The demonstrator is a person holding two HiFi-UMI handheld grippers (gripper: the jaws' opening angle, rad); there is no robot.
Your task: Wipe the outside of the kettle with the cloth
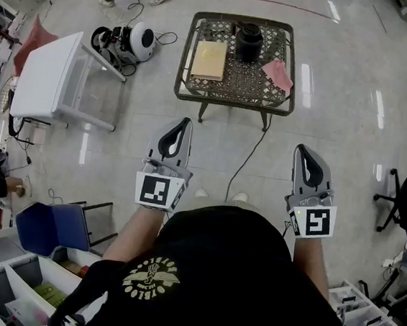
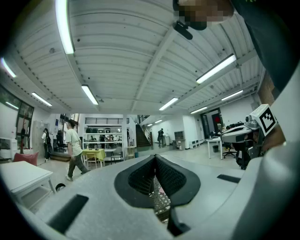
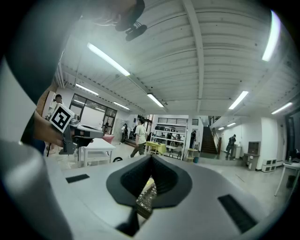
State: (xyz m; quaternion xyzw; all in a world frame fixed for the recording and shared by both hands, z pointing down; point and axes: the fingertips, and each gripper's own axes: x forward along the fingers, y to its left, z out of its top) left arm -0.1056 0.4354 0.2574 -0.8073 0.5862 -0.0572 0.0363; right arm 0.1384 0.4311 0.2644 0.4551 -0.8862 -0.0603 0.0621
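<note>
Kettle (image 1: 248, 40), black and rounded, stands on the far table; both tongs closed and empty.
Left tongs (image 1: 182, 122) and right tongs (image 1: 302, 149) are held level side by side over the pale tiled floor (image 1: 340, 101), each with jaws together and nothing between them, well apart from the dark metal lattice-top table (image 1: 190, 85). The kettle sits at the table's far middle. Pink crumpled cloth (image 1: 278, 74) lies just beside the kettle, to its right and nearer. Tan flat rectangular pad (image 1: 209, 59) lies left of the kettle. Black cable (image 1: 251, 153) runs across the floor from the table's near edge. White side table (image 1: 46, 77) stands at left.
</note>
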